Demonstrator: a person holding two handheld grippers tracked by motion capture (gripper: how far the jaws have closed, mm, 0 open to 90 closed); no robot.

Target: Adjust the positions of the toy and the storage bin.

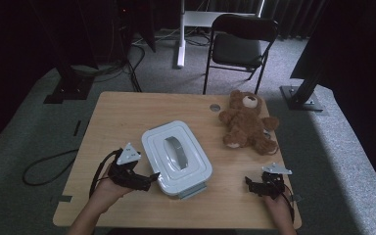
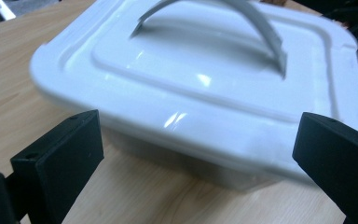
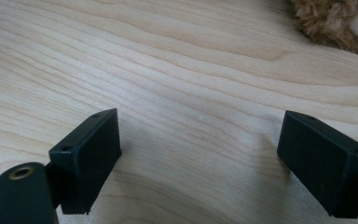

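Approaching the white lidded box from its left, the left gripper has its fingers spread wide, released, near the box's near-left corner, likely lined up to steady or grip the edge. Box sits mid-surface, handle arched on the lid. Right of the box lies the teddy bear, toward the far edge. The right gripper, near-right of the box and well apart from it, rests with fingers released over bare wood, waiting.
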